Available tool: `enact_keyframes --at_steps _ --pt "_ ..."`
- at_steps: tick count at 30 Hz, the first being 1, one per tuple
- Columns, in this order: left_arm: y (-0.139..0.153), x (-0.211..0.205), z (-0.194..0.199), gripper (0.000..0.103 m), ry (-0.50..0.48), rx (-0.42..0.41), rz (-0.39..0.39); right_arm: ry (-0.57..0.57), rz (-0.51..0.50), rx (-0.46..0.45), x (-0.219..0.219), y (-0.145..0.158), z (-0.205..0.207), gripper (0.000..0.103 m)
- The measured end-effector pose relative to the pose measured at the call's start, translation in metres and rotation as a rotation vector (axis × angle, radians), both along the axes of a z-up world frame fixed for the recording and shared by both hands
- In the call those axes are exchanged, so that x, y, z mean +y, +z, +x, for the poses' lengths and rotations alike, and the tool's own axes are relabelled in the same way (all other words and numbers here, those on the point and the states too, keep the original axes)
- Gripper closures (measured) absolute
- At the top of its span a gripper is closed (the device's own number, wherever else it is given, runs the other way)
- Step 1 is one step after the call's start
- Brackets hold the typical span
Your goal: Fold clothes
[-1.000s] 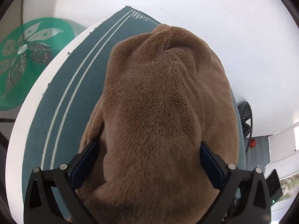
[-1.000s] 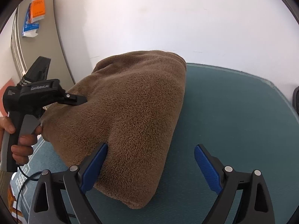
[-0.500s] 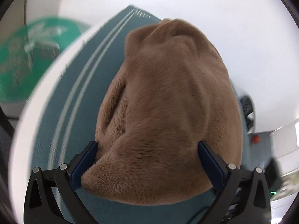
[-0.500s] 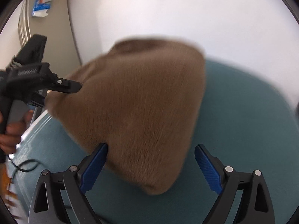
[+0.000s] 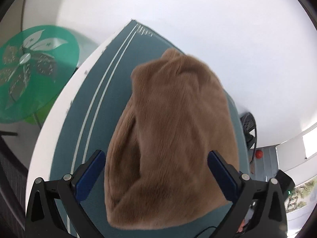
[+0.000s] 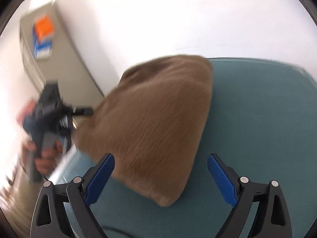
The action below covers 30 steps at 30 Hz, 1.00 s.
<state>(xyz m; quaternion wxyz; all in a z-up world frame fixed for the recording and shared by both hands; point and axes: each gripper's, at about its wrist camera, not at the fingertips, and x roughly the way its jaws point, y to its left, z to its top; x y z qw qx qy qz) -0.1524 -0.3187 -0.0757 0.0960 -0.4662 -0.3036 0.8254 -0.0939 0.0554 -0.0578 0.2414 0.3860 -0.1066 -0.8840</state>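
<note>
Both the left gripper [image 5: 156, 170] and right gripper [image 6: 160, 171] stand spread wide, grasping nothing, the folded brown fleece garment [image 5: 170, 138] lying on the teal mat [image 5: 95, 107] beyond them, while the far orange-and-blue label [image 6: 42, 36] is too blurred to read.

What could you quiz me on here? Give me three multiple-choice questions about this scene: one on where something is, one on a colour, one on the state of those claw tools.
1. Where does the brown garment lie?
A. on the teal mat
B. on the floor
C. in a basket

2. What colour are the pads on the right gripper?
A. red
B. blue
C. yellow

3. How does the left gripper stand?
A. shut on the garment
B. shut on nothing
C. open, a finger on either side of the garment

Answers: 1 A, teal shows all round the folded bundle. 2 B, both inner faces are blue. 3 C, the fingers stand wide apart and pinch nothing.
</note>
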Motion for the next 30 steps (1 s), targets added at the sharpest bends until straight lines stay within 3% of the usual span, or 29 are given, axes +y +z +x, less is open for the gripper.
enact_keyframes --at_steps 3,7,11,15,19,24,28,30 --pt "0.002 -0.006 -0.008 0.0 -0.034 0.007 0.015 -0.05 -0.076 -0.032 0.016 0.0 -0.022 0.006" --pt "-0.015 -0.008 -0.031 0.0 -0.091 -0.046 0.038 -0.068 -0.191 -0.111 0.031 -0.013 -0.053 0.006" --pt "-0.036 -0.004 -0.041 0.0 -0.204 -0.13 0.149 -0.065 -0.337 -0.225 0.038 -0.037 -0.085 0.006" --pt "-0.04 -0.012 -0.046 0.0 -0.255 -0.124 0.24 -0.024 -0.398 -0.303 0.028 -0.057 -0.106 0.006" --pt "-0.04 -0.011 -0.05 0.0 -0.319 -0.1 0.262 0.035 -0.375 -0.307 0.006 -0.057 -0.117 0.006" --pt "-0.039 0.008 -0.052 0.0 -0.41 -0.09 0.232 0.106 -0.307 -0.312 -0.026 -0.055 -0.125 0.006" --pt "-0.03 0.021 -0.045 0.001 -0.412 -0.092 0.178 0.146 -0.289 -0.303 -0.042 -0.054 -0.128 0.007" --pt "-0.028 0.023 -0.04 0.005 -0.395 -0.093 0.169 0.147 -0.299 -0.299 -0.042 -0.055 -0.126 0.016"
